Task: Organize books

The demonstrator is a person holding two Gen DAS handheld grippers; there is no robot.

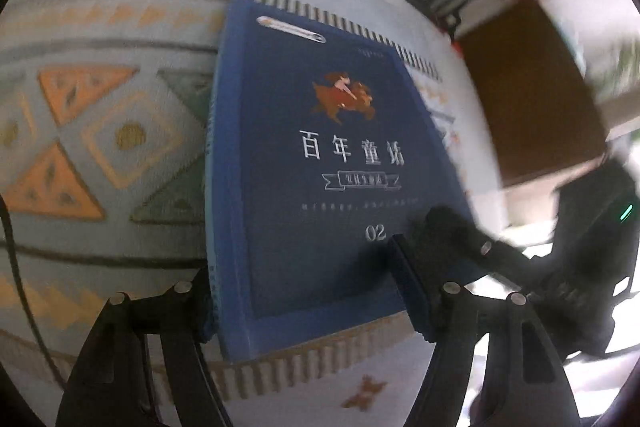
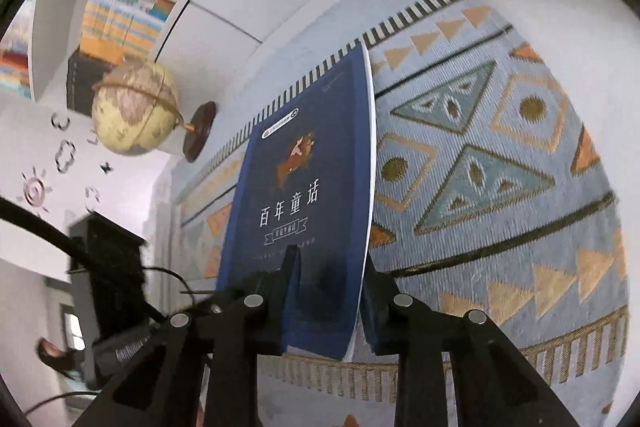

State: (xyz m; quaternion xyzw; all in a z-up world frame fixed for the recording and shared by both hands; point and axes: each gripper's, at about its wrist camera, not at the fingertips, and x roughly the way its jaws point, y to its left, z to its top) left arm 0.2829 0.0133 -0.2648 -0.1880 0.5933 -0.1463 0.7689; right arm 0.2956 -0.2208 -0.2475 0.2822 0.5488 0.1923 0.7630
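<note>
A dark blue book with white Chinese title, a brown animal picture and "02" fills the middle of the left wrist view, lifted above a patterned rug. My right gripper is shut on the book, pinching its lower edge between both pads. In the left wrist view that right gripper shows clamped on the book's lower right corner. My left gripper stands wide, with one finger at the spine side and the other at the book's right; the book's lower edge lies between the fingers.
A globe on a wooden stand sits on the white floor left of the rug. White shelves with rows of coloured books stand at the upper left. A dark brown furniture piece is at the right of the left wrist view.
</note>
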